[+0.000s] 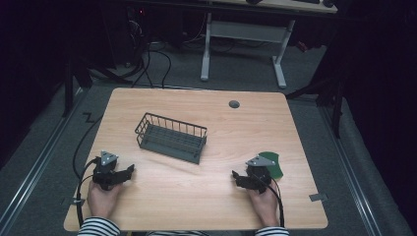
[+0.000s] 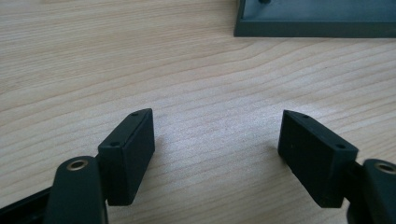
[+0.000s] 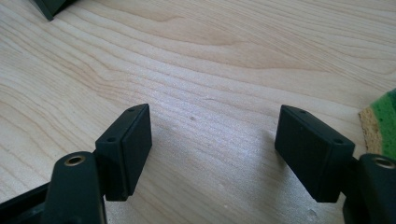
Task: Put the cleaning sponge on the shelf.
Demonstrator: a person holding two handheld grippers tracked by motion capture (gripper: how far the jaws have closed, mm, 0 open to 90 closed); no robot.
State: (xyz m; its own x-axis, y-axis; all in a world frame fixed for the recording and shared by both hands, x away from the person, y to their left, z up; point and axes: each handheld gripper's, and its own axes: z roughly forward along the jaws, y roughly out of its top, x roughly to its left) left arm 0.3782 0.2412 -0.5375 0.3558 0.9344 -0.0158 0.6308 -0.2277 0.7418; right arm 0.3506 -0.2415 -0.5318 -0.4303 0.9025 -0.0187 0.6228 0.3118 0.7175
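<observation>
Green sponge beside the idle right gripper, wire basket waiting mid-table

The flat green sponge with its tan underside lay just beside the right gripper, within easy reach; both it and the left gripper rested wide open and empty on the pale woodgrain table, the dark grey wire basket between and beyond them.

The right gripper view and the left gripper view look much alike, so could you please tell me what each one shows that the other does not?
The right gripper view has a green sponge at its right edge, close beside the right gripper. The left gripper view has the long grey base of the wire basket along its top, ahead of the left gripper. Both show wide-open fingers with nothing between them over the bare wooden table.
</observation>
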